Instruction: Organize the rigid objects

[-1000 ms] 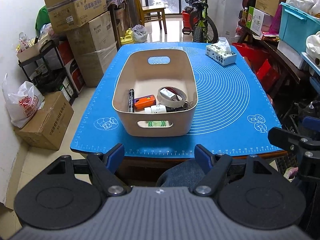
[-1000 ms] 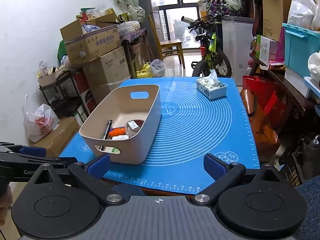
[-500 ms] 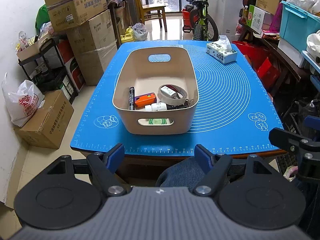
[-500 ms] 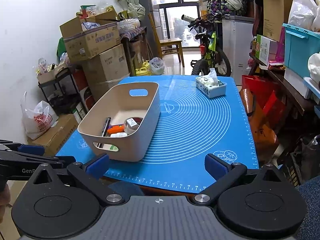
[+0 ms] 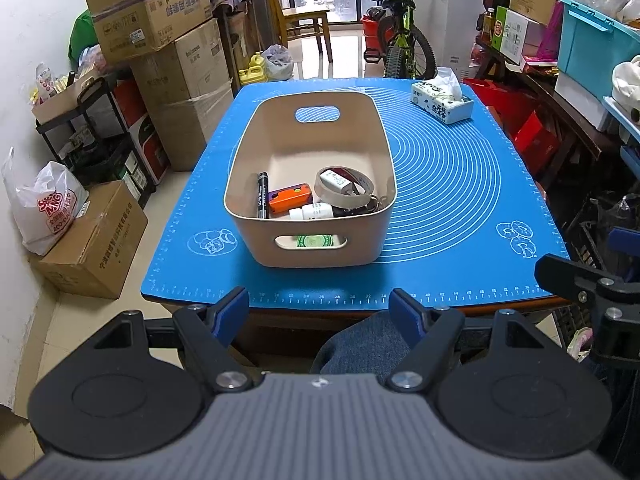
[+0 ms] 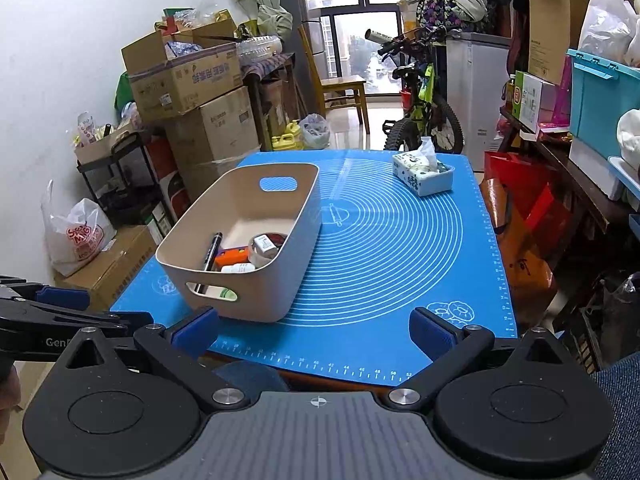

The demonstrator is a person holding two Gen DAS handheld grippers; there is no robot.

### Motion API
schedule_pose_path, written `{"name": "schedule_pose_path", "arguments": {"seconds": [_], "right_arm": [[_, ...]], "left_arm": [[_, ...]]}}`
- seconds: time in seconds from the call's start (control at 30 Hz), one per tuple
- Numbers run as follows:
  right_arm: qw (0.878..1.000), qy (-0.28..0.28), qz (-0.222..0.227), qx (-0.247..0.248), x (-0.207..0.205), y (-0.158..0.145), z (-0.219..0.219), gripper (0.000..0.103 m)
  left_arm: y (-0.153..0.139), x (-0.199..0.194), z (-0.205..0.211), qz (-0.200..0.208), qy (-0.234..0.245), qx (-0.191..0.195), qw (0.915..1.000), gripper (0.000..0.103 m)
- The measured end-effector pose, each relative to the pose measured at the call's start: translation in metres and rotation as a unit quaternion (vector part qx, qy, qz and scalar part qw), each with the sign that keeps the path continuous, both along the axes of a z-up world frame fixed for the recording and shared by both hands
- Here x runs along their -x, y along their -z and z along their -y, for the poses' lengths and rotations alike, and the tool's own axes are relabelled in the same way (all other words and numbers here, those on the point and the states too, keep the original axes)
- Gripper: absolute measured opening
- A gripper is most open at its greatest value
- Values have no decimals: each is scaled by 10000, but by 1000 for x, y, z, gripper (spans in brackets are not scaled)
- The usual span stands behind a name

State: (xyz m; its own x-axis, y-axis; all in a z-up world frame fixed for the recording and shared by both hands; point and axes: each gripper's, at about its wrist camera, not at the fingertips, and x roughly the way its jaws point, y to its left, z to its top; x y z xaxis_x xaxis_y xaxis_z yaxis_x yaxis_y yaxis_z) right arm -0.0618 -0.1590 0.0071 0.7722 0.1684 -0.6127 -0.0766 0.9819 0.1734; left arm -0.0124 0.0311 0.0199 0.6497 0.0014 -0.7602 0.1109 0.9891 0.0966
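Observation:
A beige basket (image 5: 310, 245) (image 6: 256, 296) stands on the blue mat (image 5: 452, 184) (image 6: 384, 240). In it lie a black marker (image 5: 262, 196), an orange block (image 5: 289, 198), a white bottle (image 5: 312, 212), a tape roll (image 5: 344, 190) and a green-labelled item (image 5: 314, 241) seen through the near handle slot. My left gripper (image 5: 320, 308) is open and empty, held back off the table's near edge. My right gripper (image 6: 314, 330) is open and empty, over the near edge to the right of the basket.
A tissue box (image 5: 442, 100) (image 6: 422, 172) sits at the mat's far right corner. Stacked cardboard boxes (image 5: 172, 60) and a shelf (image 5: 96, 140) stand left of the table, a bicycle (image 5: 400, 44) behind it, bins and shelves (image 5: 592, 64) on the right.
Both grippers have drawn back and up a little from the table, so the basket looks smaller. Nothing on the table has moved, and both stay open.

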Motion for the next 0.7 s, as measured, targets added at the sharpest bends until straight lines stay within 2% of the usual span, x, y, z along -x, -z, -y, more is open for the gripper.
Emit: {"name": "schedule_pose_path", "arguments": {"seconds": [0.7], "right_arm": [[10000, -38, 26, -5, 0, 0, 4, 100]], "left_arm": [[-1, 0, -2, 13, 1, 6, 10000, 77]]}}
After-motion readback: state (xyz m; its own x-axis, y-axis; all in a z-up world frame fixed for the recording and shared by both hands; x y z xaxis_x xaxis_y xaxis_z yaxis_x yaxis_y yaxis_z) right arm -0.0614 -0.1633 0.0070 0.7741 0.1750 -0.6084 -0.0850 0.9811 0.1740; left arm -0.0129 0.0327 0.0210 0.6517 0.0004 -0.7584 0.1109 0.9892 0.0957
